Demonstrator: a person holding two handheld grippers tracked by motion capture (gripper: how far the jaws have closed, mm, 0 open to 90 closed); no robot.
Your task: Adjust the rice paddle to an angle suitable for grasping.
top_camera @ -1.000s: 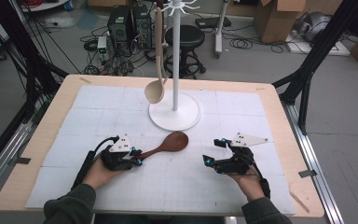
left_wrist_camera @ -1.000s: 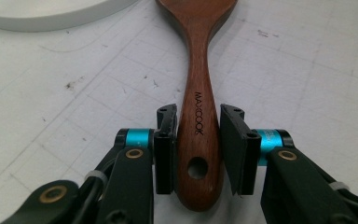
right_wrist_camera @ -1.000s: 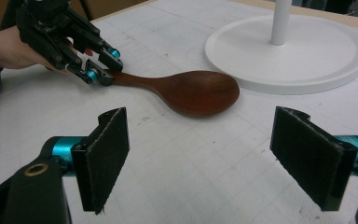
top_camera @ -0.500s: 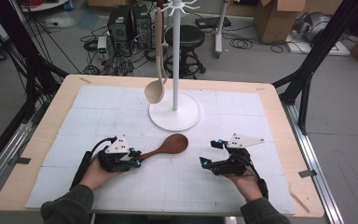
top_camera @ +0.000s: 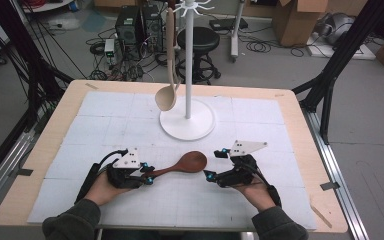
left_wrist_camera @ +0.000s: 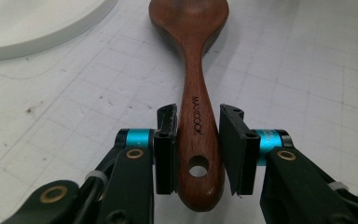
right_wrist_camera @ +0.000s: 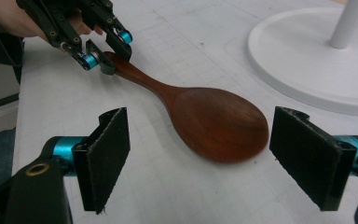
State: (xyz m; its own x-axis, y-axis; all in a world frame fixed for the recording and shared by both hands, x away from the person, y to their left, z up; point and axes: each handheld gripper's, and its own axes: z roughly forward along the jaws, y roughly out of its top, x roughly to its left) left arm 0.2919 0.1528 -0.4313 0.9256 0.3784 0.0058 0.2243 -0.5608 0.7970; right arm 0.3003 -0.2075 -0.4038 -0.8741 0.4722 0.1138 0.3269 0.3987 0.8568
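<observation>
A dark wooden spoon [top_camera: 191, 162] lies on the white mat, bowl toward the table's middle. My left gripper [top_camera: 147, 176] is shut on its handle near the hanging hole; in the left gripper view the pads [left_wrist_camera: 165, 149] press both sides of the handle [left_wrist_camera: 199, 135]. My right gripper [top_camera: 215, 164] stands open just right of the bowl, apart from it. In the right gripper view the bowl [right_wrist_camera: 219, 123] lies ahead, between the wide-spread pads [right_wrist_camera: 105, 154], and the left gripper [right_wrist_camera: 105, 53] holds the far end.
A white stand [top_camera: 187, 120] with a round base rises behind the spoon, and a pale wooden spoon [top_camera: 167, 95] hangs from it. Its base [right_wrist_camera: 307, 60] lies close on the right in the right gripper view. The wooden table edge [top_camera: 300, 125] frames the mat.
My right gripper has slid left, closer to the spoon's bowl. The left gripper and the spoon have stayed in place.
</observation>
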